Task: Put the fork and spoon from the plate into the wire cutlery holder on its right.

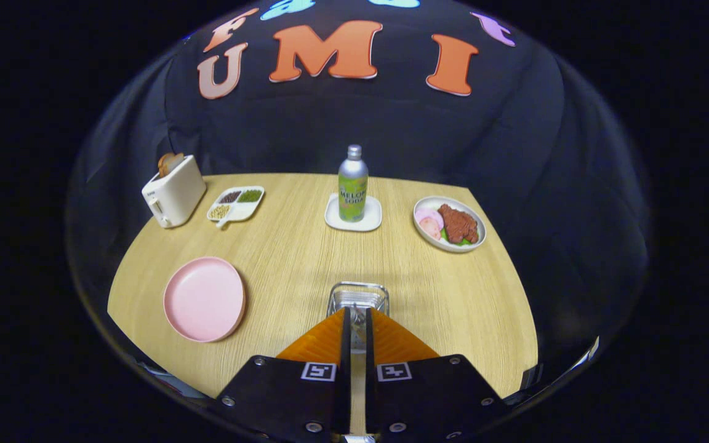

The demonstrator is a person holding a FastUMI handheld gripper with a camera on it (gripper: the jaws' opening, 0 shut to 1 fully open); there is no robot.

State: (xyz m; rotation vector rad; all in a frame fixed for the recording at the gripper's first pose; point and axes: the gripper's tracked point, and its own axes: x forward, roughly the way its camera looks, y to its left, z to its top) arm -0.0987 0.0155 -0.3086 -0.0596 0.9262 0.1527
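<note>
Just behind the wire cutlery holder [358,296], nearest item: gripper [357,312], orange fingers [325,341] drawn close together with a slim gap left. Pale strip in the gap, too narrow to read; can't tell if they pinch anything or just sit nearly closed. Fingertips at the holder's near rim, above it.

- Holder: wire, glinting, upright on the wooden table [293,258]. Contents too small and shiny to make out; fork and spoon can't be told apart from the wires.
- Pink plate [204,299]: left of holder, well apart. Surface bare, no cutlery on it.
- Soda bottle [352,184] on white coaster [332,218]: straight beyond holder.
- Dish with meat and ham [450,223]: beyond holder, to its right.
- Divided snack tray [236,203]: beyond holder, to its left.
- Toaster [173,191] w/ bread slice: further left of the tray.

Step in hand, as judged: drop-off at the holder, prob. the last piece, since the plate is cleared. Next move calls for: if sthg is held, line it up over the holder's opening, part the fingers, lift straight up so the tips don't snag the wire or tip the holder. If nothing is held, just back off clear.
</note>
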